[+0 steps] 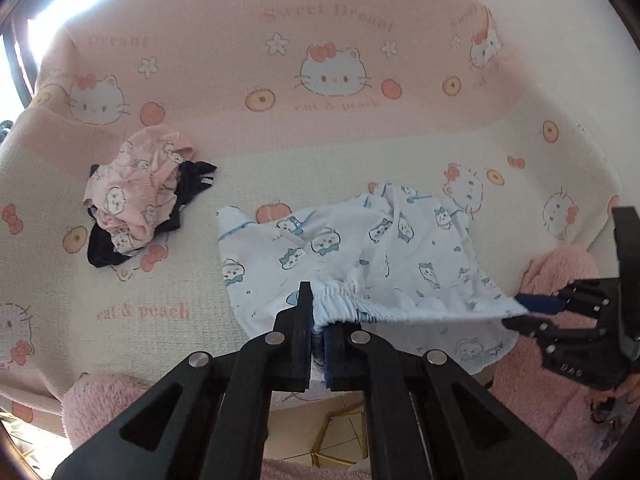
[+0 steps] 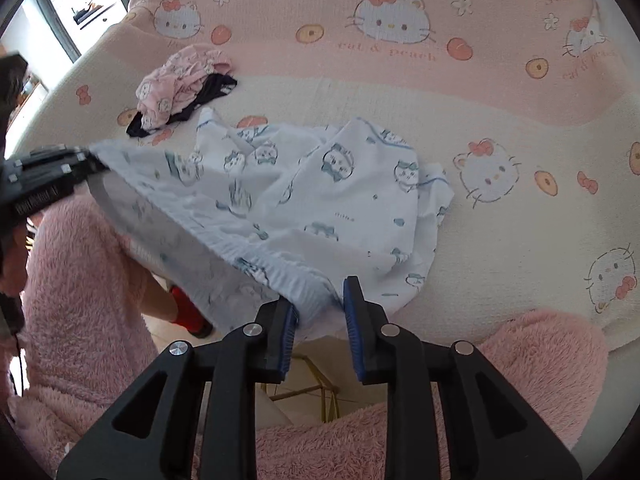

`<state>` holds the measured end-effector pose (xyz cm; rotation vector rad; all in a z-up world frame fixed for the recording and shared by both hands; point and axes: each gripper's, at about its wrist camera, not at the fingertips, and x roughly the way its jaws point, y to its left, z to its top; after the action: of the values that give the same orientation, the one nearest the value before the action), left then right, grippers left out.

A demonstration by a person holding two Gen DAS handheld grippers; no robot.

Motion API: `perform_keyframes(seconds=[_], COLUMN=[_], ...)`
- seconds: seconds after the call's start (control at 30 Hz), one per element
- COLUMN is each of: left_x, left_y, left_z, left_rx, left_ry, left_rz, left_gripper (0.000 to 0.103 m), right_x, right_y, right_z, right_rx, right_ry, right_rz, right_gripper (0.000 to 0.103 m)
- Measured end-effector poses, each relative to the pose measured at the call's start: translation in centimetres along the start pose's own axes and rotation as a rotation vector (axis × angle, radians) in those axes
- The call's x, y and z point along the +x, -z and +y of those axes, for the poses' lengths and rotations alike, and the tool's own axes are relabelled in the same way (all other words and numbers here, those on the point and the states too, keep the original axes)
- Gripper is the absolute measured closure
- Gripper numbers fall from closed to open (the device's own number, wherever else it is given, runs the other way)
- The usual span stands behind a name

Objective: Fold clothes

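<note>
White shorts with a blue cat print [image 1: 360, 248] lie partly on the cat-and-peach cover, and their elastic waistband is lifted off the near edge. My left gripper [image 1: 318, 320] is shut on the bunched waistband at one end. The band runs taut to my right gripper [image 1: 520, 314], which pinches the other end. In the right wrist view the shorts [image 2: 320, 184] hang from the left gripper [image 2: 94, 162] down to the right gripper [image 2: 320, 296]. The right jaws stand a little apart with gathered fabric filling the gap.
A crumpled pink printed garment [image 1: 136, 196] lies on a black one [image 1: 192, 184] at the back left of the cover [image 1: 320, 152]. A person in fluffy pink clothing [image 2: 80, 280] stands at the near edge. Tiled floor and a gold frame [image 1: 332, 432] show below.
</note>
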<state>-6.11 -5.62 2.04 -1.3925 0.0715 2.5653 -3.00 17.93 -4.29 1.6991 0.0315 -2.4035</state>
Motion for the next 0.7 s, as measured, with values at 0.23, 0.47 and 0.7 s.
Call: perform_keyframes(seconds=[0.23, 0.47, 0.7], left_x=[-1.2, -0.4, 1.9], left_y=[0.9, 2.7, 4.3], left_z=[2.0, 1.5, 2.1], left_rx=[-0.069, -0.106, -0.09], left_ry=[-0.005, 0.033, 0.065], left_rz=[-0.02, -0.005, 0.11], left_gripper=[0.099, 0.099, 0.098], right_x=[2.3, 3.3, -1.7], right_y=[1.1, 2.4, 0.3], right_z=[1.6, 1.8, -2.2], right_rx=[-0.07, -0.132, 0.037], right_ry=[0.056, 0.069, -0.003], right_rz=[0.041, 0.103, -0.049], right_gripper=[0.077, 0.077, 0.092])
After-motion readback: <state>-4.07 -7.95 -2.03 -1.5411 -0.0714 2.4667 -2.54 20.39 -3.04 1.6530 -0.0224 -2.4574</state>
